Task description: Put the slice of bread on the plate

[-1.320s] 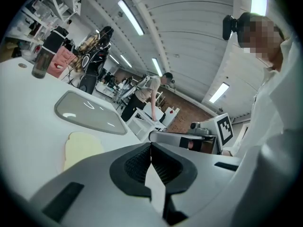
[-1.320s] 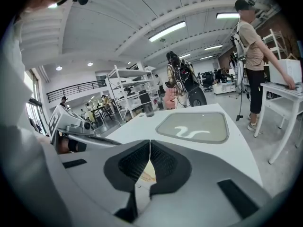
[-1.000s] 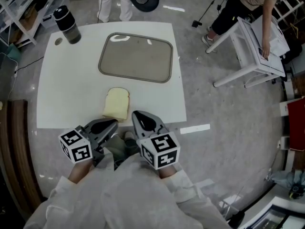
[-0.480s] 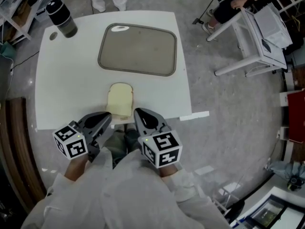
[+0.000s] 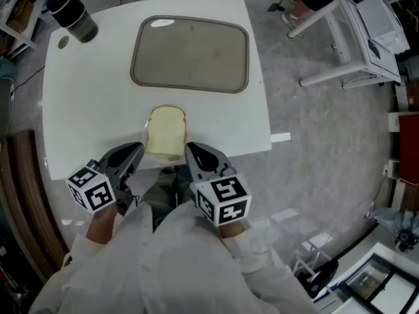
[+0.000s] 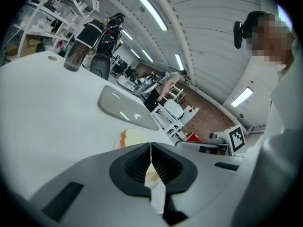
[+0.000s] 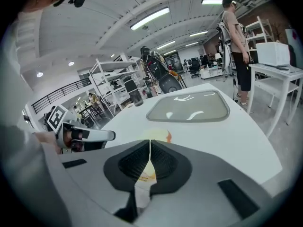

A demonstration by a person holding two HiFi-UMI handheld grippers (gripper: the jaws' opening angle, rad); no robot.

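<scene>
The slice of bread lies flat on the white table, close to its near edge. Beyond it sits the plate, a grey-brown rounded tray with nothing on it. My left gripper is shut and empty, its tip just left of the bread's near end. My right gripper is also shut and empty, just right of that end. In the left gripper view the bread shows over the closed jaws, with the plate behind. The right gripper view shows the bread and plate likewise.
A dark bottle stands at the table's far left corner. A white rack stands on the floor to the right. A person stands by it. The table's near edge runs just under my grippers.
Both grippers have moved forward to the table's near edge and now flank the bread's near end. Both stayed shut. The bread has not moved on the table.
</scene>
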